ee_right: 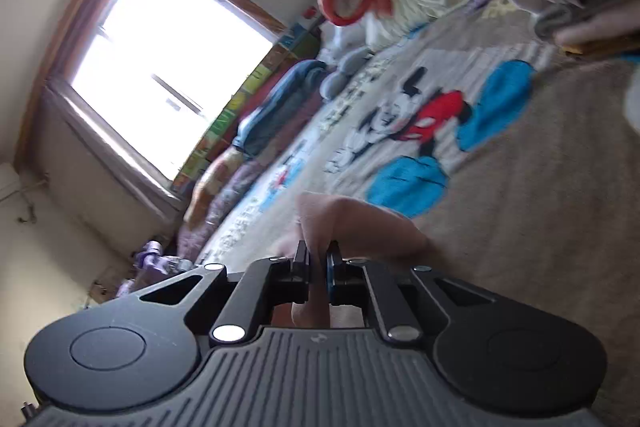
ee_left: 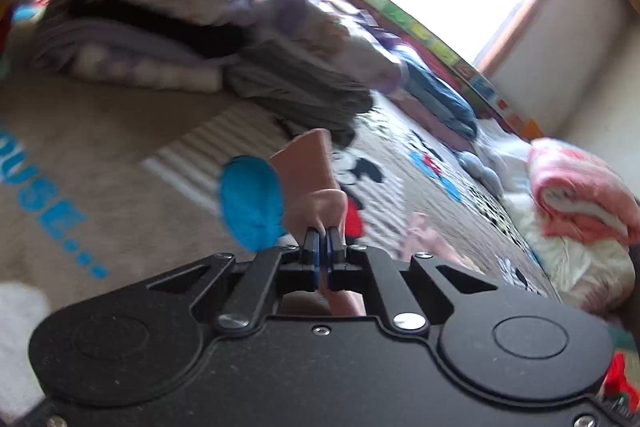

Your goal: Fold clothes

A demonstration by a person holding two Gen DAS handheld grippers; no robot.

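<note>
Left claw [ee_left: 324,241] pinched tight on a pink garment [ee_left: 310,183]; right claw [ee_right: 318,259] clamped on another part of the same cloth [ee_right: 352,223], held above the cartoon-print bed cover [ee_right: 520,227]. Risk: thin grips slipping mid-swing, dropping an edge and spoiling the fold.

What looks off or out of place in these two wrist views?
Nothing damaged or spilled. Both views are tilted and motion-blurred. Left tool and right tool each pinch a fold of the pale pink fabric garment. The stack of folded grey and lilac clothes looks orderly.
</note>
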